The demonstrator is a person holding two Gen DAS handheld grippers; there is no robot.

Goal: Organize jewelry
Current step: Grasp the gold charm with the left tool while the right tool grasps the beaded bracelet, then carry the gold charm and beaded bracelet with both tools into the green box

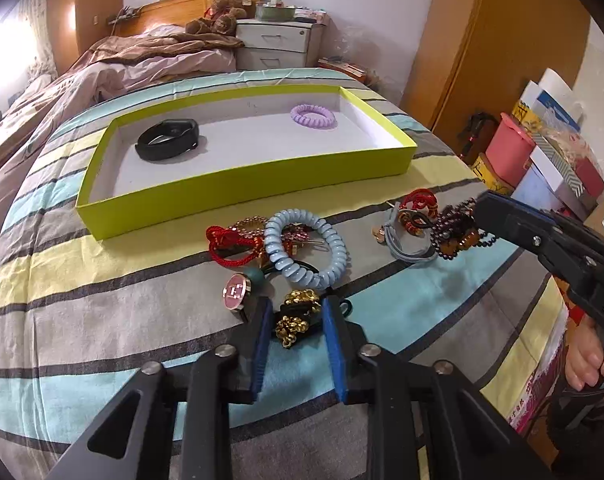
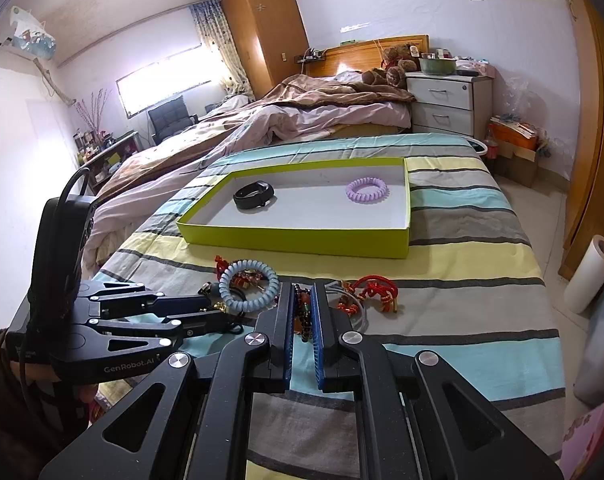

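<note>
A lime-green tray (image 1: 245, 184) (image 2: 293, 240) on the striped bed holds a black wristband (image 1: 167, 144) (image 2: 253, 195) and a purple coil hair tie (image 1: 314, 116) (image 2: 366, 190). In front of it lie a light-blue coil tie (image 1: 306, 254) (image 2: 249, 286), red cords (image 1: 225, 244) (image 2: 372, 290), a pink-faced watch (image 1: 234, 294) and a dark bead bracelet (image 1: 456, 232) (image 2: 304, 312). My left gripper (image 1: 297, 308) is partly closed around a gold-and-black hair tie (image 1: 297, 316). My right gripper (image 2: 304, 292) is nearly closed around the bead bracelet; it also shows in the left wrist view (image 1: 482, 210).
A striped cover (image 2: 462, 264) spans the bed. A second bed with a pink quilt (image 2: 261, 128) lies beyond. A white nightstand (image 2: 448, 100) stands behind. Boxes (image 1: 542, 152) are stacked on the floor to the right.
</note>
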